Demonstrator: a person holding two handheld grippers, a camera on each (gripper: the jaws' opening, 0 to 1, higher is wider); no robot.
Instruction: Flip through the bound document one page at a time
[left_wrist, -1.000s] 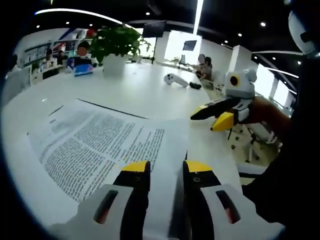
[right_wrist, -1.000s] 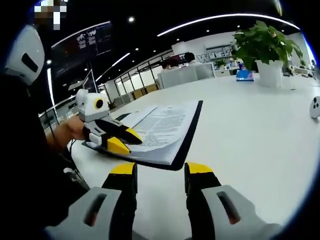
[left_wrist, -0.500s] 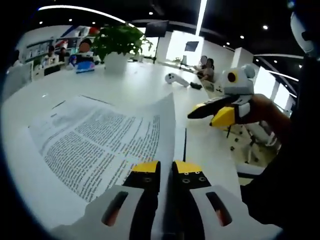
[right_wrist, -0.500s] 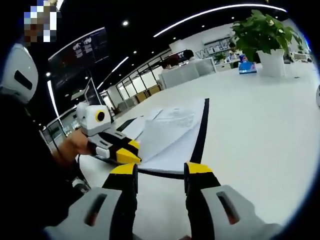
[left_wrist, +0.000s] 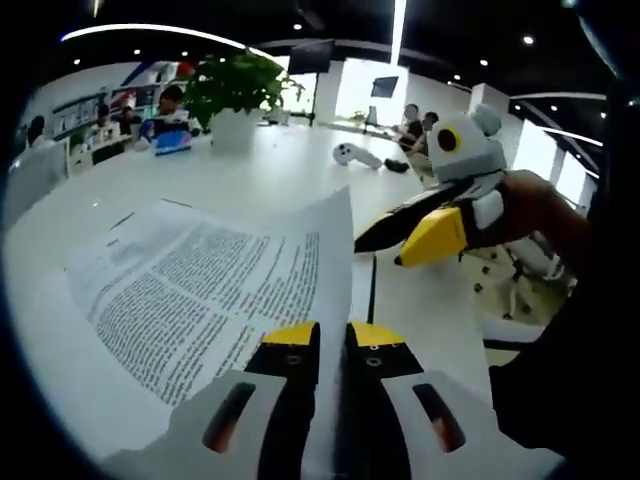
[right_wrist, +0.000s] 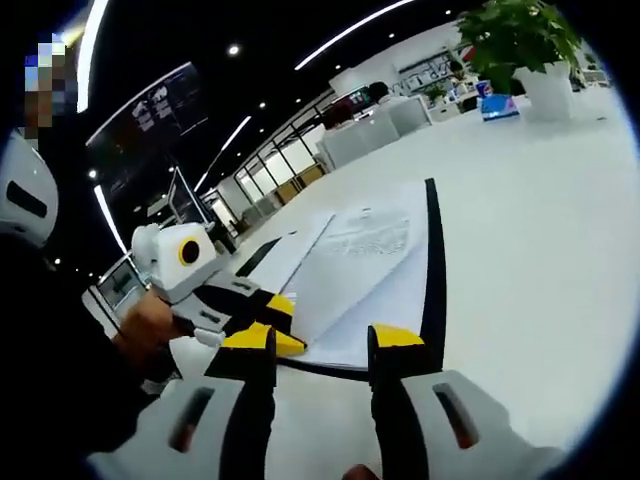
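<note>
**Left tool has the page corner; the turn swings away from the right tool**

Right now your left tool (left_wrist: 332, 335) is clenched on the near corner of the top white printed sheet (left_wrist: 215, 290) of the black-backed bound document (right_wrist: 395, 265), which lies open on the glossy white surface (left_wrist: 270, 170). The sheet rises from between the yellow tips and curls up, its free edge standing just beside the black spine strip. Seen from the right gripper view, the document's long axis runs away from you towards the far potted plant with green leaves in a white pot (right_wrist: 520, 45), with the black edge on the side nearer your right tool (right_wrist: 322, 340). That right tool is released, jaws apart, hovering near the document's near end without touching it. In my judgement the left one is the nearer and the working one; the page has to swing across the spine.

Dense columns of black text cover the page, too small to read. Far signage is blurred.
</note>
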